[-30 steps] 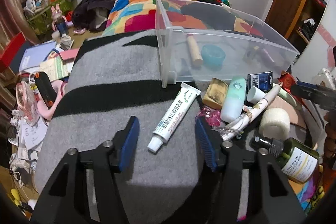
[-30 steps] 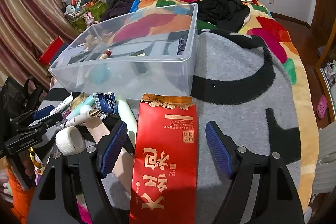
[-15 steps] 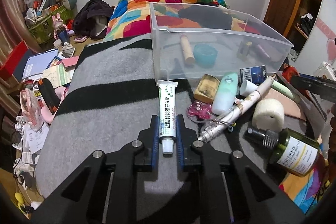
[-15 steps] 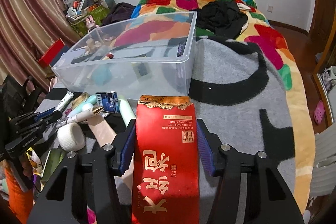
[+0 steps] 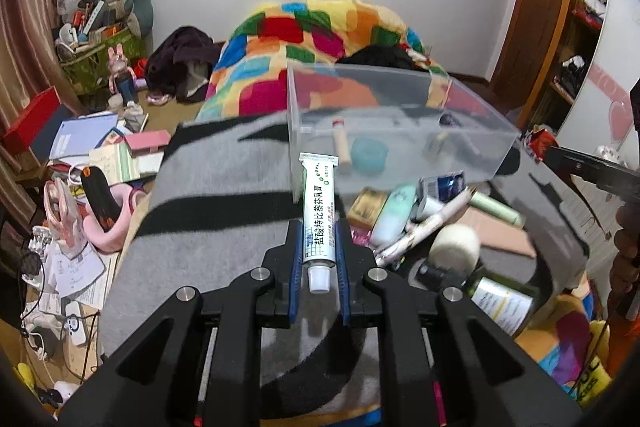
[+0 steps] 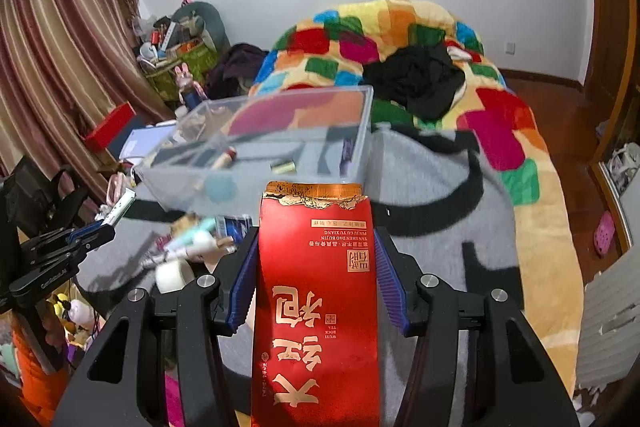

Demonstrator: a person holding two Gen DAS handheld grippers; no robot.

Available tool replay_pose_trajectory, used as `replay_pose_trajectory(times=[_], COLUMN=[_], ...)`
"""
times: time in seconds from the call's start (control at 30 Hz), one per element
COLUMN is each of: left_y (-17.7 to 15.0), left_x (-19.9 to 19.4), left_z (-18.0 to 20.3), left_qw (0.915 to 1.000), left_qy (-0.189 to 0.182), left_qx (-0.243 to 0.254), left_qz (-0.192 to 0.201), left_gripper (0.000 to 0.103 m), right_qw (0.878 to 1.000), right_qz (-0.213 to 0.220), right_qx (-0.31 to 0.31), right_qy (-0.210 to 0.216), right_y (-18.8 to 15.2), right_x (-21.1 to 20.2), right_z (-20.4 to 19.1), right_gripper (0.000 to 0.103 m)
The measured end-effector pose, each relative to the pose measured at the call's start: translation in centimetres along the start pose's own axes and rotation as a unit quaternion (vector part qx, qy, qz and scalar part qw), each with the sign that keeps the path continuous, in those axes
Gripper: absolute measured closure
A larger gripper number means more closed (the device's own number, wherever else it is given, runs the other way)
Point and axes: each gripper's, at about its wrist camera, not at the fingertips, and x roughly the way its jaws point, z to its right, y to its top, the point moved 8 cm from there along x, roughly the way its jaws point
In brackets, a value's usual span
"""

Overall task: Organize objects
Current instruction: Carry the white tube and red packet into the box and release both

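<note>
Now lifted: tube (image 5: 318, 215) between left claw (image 5: 319, 253) pads.

Glossy red packet (image 6: 316, 291), clear plastic bin (image 5: 396, 115)

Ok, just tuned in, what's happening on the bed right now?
A person is tidying clutter with two handheld grippers. The left gripper is shut on a white ointment tube, and the right gripper clamps a red tea packet. Both are clear of the grey blanket, in front of the clear plastic bin, which already holds a few items.
</note>
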Motion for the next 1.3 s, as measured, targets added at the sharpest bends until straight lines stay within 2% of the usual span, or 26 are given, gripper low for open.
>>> replay_pose_trajectory(times=[0.27, 0.57, 0.83, 1.07, 1.3], left_y=[3.4, 6.2, 7.9, 8.4, 8.2], left_x=[-0.4, 1.3, 4.3, 7.8, 10.1], left_z=[1.2, 3.0, 3.7, 3.7, 3.5], left_qw=[0.9994, 0.9994, 0.9994, 0.9980, 0.9960], left_qy=[-0.020, -0.025, -0.027, -0.047, -0.049], left_qx=[-0.005, 0.013, 0.021, 0.000, -0.012], left_qz=[0.027, 0.020, -0.007, -0.043, -0.073], left_gripper=[0.088, 0.088, 0.088, 0.088, 0.088], right_qw=[0.999, 0.999, 0.998, 0.997, 0.995], right_qz=[0.029, 0.033, -0.008, -0.057, -0.084], right_qx=[-0.021, -0.037, -0.053, -0.050, -0.058], right_qy=[-0.005, -0.009, -0.015, -0.014, -0.004], right_y=[3.0, 6.0, 7.4, 7.3, 7.2], right_x=[-0.2, 1.7, 6.4, 10.5, 12.9], right_z=[-1.3, -2.8, -3.4, -2.9, -3.8], right_gripper=[0.053, 0.053, 0.053, 0.053, 0.053])
